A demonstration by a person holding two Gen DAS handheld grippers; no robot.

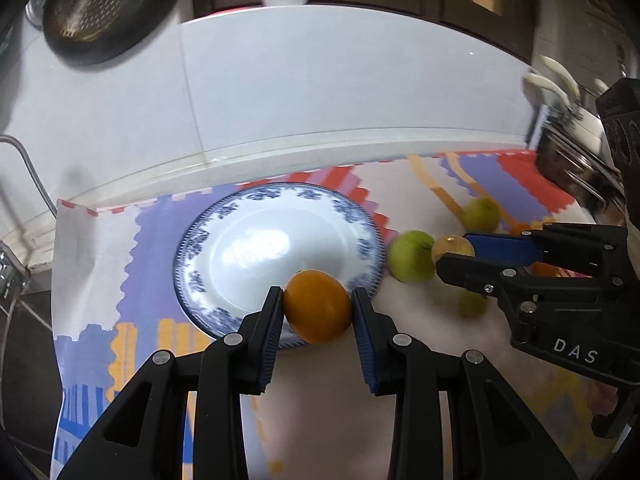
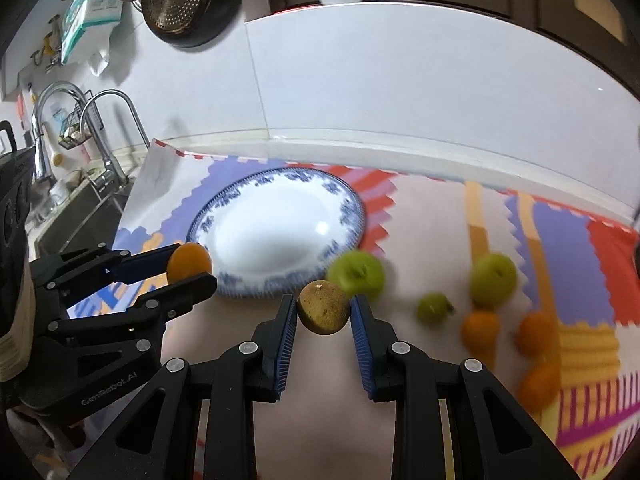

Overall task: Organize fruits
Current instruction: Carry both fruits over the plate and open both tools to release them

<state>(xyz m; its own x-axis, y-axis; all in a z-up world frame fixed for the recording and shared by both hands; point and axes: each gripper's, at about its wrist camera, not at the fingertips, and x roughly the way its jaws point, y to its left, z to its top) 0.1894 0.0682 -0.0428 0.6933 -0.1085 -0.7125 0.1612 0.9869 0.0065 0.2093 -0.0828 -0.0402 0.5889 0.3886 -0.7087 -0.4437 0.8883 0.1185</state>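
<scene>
Between left claw (image 1: 317,307) pads — orange (image 1: 318,306); right claw (image 2: 323,308) — brown fruit (image 2: 323,308).

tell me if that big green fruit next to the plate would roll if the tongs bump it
Probably yes: the big green fruit looks round and lies loose on the flat mat, with nothing bracing it. It sits close beside the plate, whose rim might stop a roll that way. Its skin looks smooth, so it may slip from a shallow pinch.

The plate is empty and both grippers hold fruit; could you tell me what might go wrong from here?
The orange in the left gripper and the brownish fruit in the right gripper are round and could slip out, or roll off the shallow plate once released.
</scene>
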